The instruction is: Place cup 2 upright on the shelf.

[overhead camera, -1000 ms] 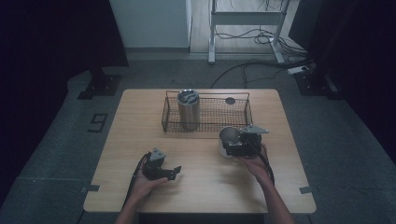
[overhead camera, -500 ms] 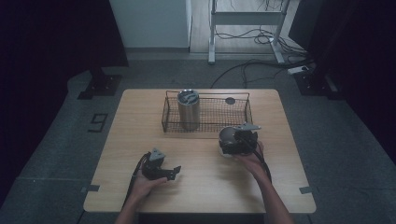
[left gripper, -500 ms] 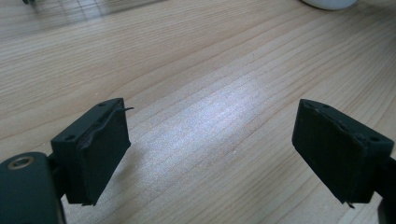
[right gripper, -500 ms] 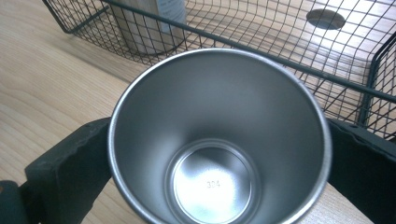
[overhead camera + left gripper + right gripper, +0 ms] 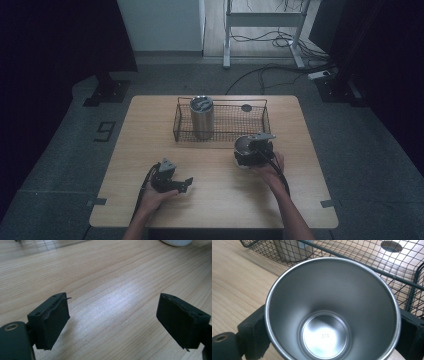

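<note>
An empty steel cup (image 5: 332,302) sits upright between the jaws of my right gripper (image 5: 332,325), whose pads (image 5: 252,335) press on its two sides. In the high view that cup (image 5: 242,144) and the right gripper (image 5: 246,152) are just in front of the wire basket's right end, right of the table's middle. My left gripper (image 5: 186,183) rests low on the table near the front left. Its jaws stand apart in the left gripper view, with bare wood between them (image 5: 112,312).
A black wire basket (image 5: 225,137) stands at the back middle of the wooden table (image 5: 225,205). Inside it a lidded steel tumbler (image 5: 201,117) stands at the left and a dark round disc (image 5: 246,107) lies at the right. Cables trail from both grippers toward the person.
The right gripper with the cup has shifted slightly to the left. The left gripper has stayed where it was.
</note>
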The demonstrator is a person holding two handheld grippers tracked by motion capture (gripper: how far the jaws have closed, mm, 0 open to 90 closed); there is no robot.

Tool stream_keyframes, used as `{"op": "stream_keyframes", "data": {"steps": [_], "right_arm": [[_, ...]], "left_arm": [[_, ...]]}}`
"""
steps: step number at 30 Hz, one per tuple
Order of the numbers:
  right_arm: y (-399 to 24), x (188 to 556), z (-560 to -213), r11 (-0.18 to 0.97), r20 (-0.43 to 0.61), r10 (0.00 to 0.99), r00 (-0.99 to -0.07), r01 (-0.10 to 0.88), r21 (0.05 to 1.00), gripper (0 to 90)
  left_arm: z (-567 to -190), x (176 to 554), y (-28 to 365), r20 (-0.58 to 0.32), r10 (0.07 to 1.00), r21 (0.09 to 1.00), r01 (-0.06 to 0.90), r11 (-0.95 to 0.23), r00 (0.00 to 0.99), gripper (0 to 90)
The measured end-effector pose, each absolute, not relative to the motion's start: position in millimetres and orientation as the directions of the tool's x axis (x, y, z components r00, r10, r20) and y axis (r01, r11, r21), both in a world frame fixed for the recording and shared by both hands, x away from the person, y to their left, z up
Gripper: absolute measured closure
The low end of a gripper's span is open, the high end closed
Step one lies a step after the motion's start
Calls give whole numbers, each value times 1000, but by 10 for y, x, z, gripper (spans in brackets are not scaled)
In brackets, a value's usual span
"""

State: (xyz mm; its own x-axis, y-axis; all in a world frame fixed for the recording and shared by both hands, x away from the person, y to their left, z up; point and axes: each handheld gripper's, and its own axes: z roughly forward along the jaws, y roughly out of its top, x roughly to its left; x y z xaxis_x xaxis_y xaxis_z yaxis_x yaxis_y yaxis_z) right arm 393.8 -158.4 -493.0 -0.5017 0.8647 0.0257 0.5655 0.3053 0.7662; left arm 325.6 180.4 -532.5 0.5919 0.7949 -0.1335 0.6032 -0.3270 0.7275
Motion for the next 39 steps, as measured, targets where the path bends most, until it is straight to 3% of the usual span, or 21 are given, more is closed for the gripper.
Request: {"op": "stream_keyframes", "data": {"steps": [39], "right_arm": [[-1582, 3805, -4307, 269, 37, 851, -524, 495, 826, 70]], "left_arm": [[-5249, 3187, 1662, -121, 777, 718, 595, -362, 618, 127]]}}
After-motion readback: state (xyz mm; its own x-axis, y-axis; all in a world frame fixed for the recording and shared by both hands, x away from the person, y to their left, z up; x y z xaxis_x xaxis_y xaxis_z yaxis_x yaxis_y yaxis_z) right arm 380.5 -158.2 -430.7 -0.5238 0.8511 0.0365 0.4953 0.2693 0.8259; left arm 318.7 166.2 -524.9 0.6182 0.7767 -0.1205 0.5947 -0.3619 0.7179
